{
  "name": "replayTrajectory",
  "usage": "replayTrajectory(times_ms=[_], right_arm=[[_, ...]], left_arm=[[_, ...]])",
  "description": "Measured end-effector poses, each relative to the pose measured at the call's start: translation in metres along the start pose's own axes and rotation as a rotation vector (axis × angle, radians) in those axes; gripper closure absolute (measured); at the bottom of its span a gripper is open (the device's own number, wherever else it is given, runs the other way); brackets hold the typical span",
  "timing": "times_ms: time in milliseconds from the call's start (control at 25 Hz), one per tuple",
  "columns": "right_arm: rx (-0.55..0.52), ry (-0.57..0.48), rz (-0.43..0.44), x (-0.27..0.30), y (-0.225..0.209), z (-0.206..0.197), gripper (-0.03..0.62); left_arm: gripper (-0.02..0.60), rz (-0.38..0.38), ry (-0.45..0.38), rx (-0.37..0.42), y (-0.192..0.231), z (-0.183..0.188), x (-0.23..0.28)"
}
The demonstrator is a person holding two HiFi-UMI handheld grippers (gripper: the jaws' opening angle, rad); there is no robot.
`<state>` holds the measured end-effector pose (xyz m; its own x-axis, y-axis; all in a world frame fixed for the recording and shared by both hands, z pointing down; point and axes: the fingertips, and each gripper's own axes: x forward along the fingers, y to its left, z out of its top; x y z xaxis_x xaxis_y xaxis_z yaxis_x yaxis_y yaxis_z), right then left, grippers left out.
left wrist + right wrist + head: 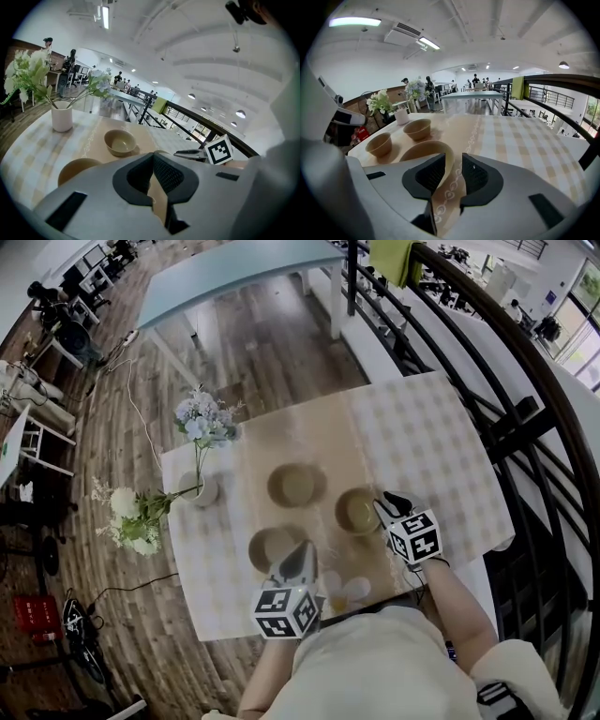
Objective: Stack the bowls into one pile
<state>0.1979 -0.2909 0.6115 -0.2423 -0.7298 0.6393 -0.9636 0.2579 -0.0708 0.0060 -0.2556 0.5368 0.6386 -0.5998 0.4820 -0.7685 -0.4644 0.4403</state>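
Three tan bowls stand apart on the checked table. In the head view they are a far bowl (296,485), a right bowl (357,510) and a front-left bowl (275,547). My right gripper (386,504) is at the right bowl's rim. In the right gripper view the gripper (453,161) is open, and that bowl's (424,151) near rim runs into the gap beside the left pad. Tablecloth shows between the pads. My left gripper (302,551) hangs over the front-left bowl's near edge. Its tips (153,157) meet, with nothing between them.
A white vase (202,488) with flowers stands at the table's left edge. A dark railing (525,418) runs along the right side. The person's body is against the table's near edge (225,629). Another table (234,273) stands farther off.
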Motion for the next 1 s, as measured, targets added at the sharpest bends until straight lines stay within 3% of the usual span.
replayTrajectory(times_ms=[400,1000], right_arm=[[-0.021,0.054,0.041,0.023,0.004,-0.009,0.505],[-0.053,0.043,0.016,0.02,0.009,-0.002,0.576]], left_arm=[[0.578,-0.006,0.019,0.006,-0.003,0.001,0.01],[0.578,-0.007,0.004,0.016,-0.004,0.002,0.002]])
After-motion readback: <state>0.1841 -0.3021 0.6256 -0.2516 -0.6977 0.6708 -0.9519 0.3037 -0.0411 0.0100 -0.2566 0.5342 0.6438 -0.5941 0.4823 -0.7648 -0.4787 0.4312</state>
